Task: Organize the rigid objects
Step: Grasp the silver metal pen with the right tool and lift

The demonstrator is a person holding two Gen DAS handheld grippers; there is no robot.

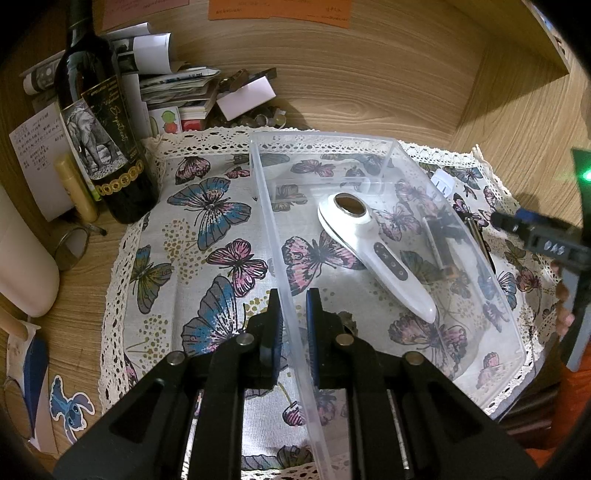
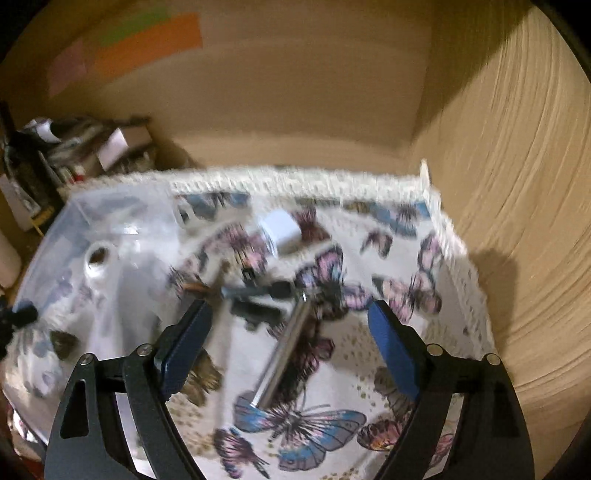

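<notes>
Spread wide, the right gripper [image 2: 290, 332] is straddling the slim silver metal rod [image 2: 284, 350], its long axis running lengthwise between both fingers, beside the clear plastic bin [image 2: 74, 214] whose wall the left gripper [image 1: 294, 328] is pinching.

Both tongs [image 1: 294, 325] [image 2: 290, 347] are black, silver-riveted, with blue finger pads [image 2: 184, 347].

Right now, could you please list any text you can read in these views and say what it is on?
"Be patient", in gold script: wine bottle label; the smaller print is unreadable.
Handwritten note: too small to read.
Orange paper: too faint.
Right gripper body marking: unclear.
Right wrist view: blurred, nothing legible.
</notes>
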